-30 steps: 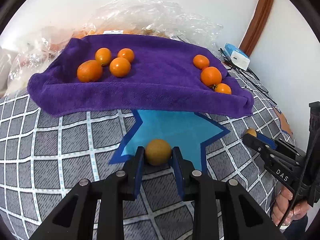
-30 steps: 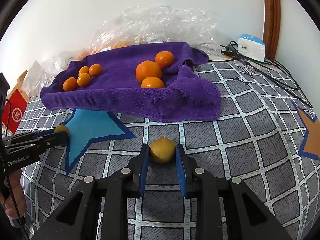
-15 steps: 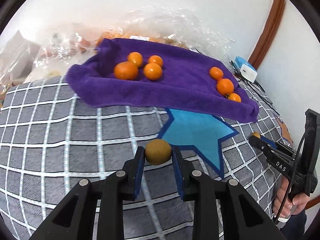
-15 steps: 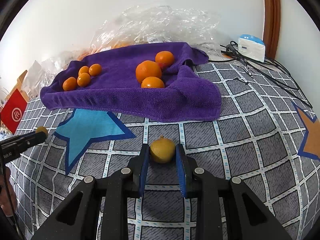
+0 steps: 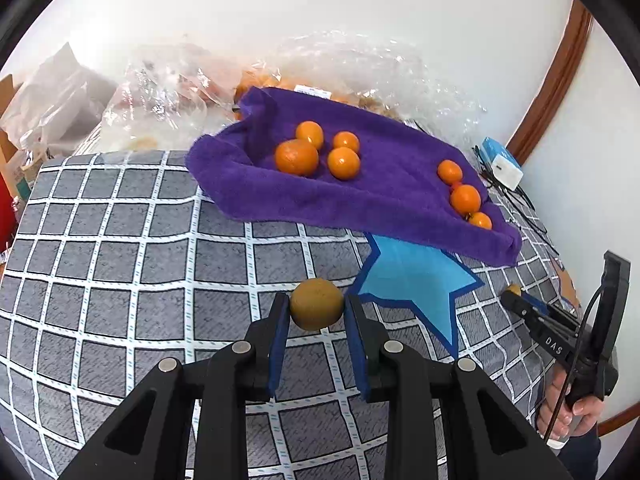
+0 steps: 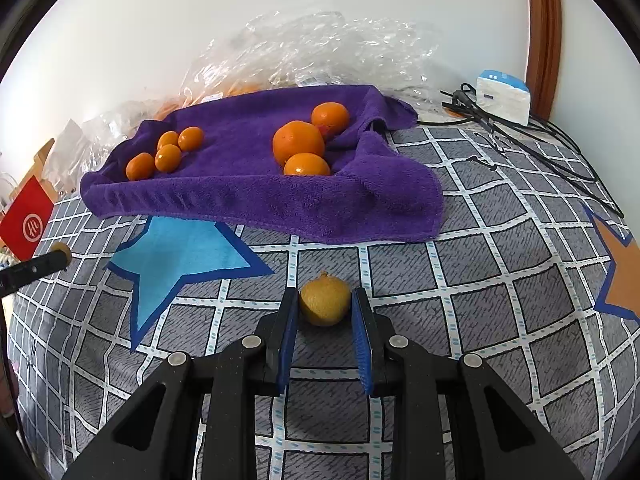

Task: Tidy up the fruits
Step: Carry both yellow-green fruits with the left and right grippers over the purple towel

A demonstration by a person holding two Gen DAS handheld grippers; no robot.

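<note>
The left gripper (image 5: 316, 312) had its blue-padded fingers (image 5: 279, 336) closed on a dull brown-yellow fruit (image 5: 316, 309), carried above the grey checked bedspread (image 5: 120, 264) just beside the tip of the blue star (image 5: 416, 280) printed on it. The right gripper (image 6: 325, 310) held a yellow fruit with a small stem nub (image 6: 325, 299) between its own fingers (image 6: 362, 334), narrow and pressed to the fruit's sides, over the bedspread in front of the near edge of the purple towel (image 6: 260, 200).

The towel lay spread toward the far edge of the bed. On it sat two clusters of oranges: a group of four small ones (image 6: 164, 154) near its left end and a group of three (image 6: 304, 144) near its right end, where the cloth was bunched up.

Crumpled clear plastic bags (image 6: 320, 52) were heaped behind the towel against the wall. A white-and-blue box (image 6: 502, 96) with black cables (image 6: 520, 136) sat at the far right corner of the bed.
</note>
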